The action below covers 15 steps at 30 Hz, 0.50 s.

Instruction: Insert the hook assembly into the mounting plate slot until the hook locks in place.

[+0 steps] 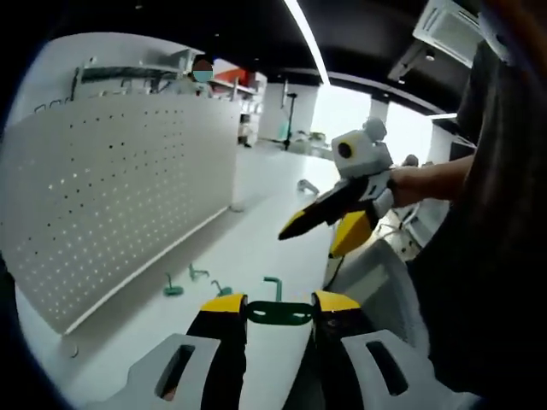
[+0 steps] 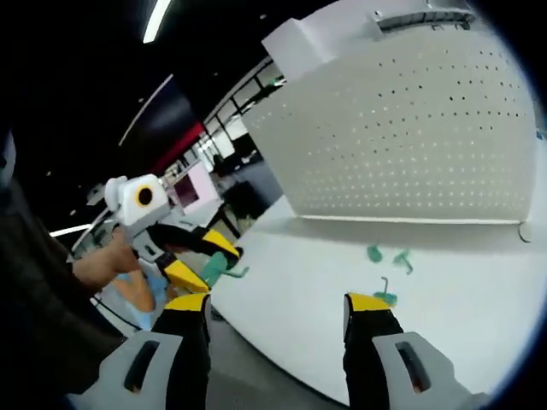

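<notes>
Currently, step in hand: carrying — judging from the pictures, a hook has been picked up and is on its way to the board, with insertion not yet begun.

Left tool [image 1: 279, 309]: jaws closed in on a green hook [image 1: 279, 313], which spans the gap between the yellow tips; it is held above the table [image 1: 256, 231], well apart from the pegboard [image 1: 120, 188]. In the right gripper view the same left tool [image 2: 224, 254] comes in from the left with the green hook [image 2: 220, 268] hanging at its tips, off the table's near edge.

Right tool [image 2: 278, 309]: jaws spread wide, nothing between them, touching nothing. In the left gripper view it enters from the right, held by a hand [image 1: 410, 184], tips parted and empty.

Mounting plate: the white perforated pegboard [image 2: 410, 128] stands upright at the far side of the table [image 2: 479, 282].

Spare hooks: several more green hooks [image 1: 192, 282] lie on the table near the foot of the board; they also show in the right gripper view [image 2: 389, 260].

Next move, as I judge it: bring the held hook up to the board's face, line its prongs with a pair of holes, then push and tip it down until it seats.

Risk: the hook could twist in the pinch as it meets the holes.
</notes>
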Each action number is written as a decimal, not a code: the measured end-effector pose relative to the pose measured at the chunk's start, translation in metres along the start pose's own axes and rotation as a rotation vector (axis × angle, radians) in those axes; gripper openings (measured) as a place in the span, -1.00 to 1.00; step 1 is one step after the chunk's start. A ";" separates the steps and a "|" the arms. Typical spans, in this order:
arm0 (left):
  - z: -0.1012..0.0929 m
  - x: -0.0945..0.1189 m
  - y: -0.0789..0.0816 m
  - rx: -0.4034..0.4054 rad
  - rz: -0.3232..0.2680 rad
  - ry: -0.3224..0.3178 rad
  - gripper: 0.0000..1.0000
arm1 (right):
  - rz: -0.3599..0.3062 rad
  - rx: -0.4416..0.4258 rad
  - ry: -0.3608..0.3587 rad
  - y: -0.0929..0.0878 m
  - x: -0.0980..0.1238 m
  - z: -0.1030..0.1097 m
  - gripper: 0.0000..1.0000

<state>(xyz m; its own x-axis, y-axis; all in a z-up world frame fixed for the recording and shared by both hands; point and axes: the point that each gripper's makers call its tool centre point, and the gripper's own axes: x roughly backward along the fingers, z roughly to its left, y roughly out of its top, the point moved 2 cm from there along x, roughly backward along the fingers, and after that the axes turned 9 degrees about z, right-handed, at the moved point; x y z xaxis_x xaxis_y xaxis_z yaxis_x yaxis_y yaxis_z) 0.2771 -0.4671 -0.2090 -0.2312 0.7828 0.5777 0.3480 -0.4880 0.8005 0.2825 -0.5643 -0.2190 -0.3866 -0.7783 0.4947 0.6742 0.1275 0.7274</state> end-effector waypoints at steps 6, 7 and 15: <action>-0.014 0.002 0.012 -0.012 -0.036 -0.076 -0.41 | -0.018 -0.079 0.179 0.008 -0.003 0.031 0.15; -0.016 0.003 0.014 -0.013 -0.041 -0.085 -0.41 | -0.011 -0.082 0.197 0.008 -0.004 0.034 0.10; -0.032 0.004 0.027 -0.085 -0.057 -0.145 -0.41 | -0.034 -0.228 0.338 0.018 -0.004 0.049 -0.07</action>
<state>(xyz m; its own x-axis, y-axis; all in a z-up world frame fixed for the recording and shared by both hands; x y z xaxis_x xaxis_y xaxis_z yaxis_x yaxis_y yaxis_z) 0.2565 -0.4895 -0.1797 -0.1127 0.8545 0.5070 0.2589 -0.4674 0.8453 0.2649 -0.5290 -0.1844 -0.2076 -0.9429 0.2603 0.8016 -0.0115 0.5977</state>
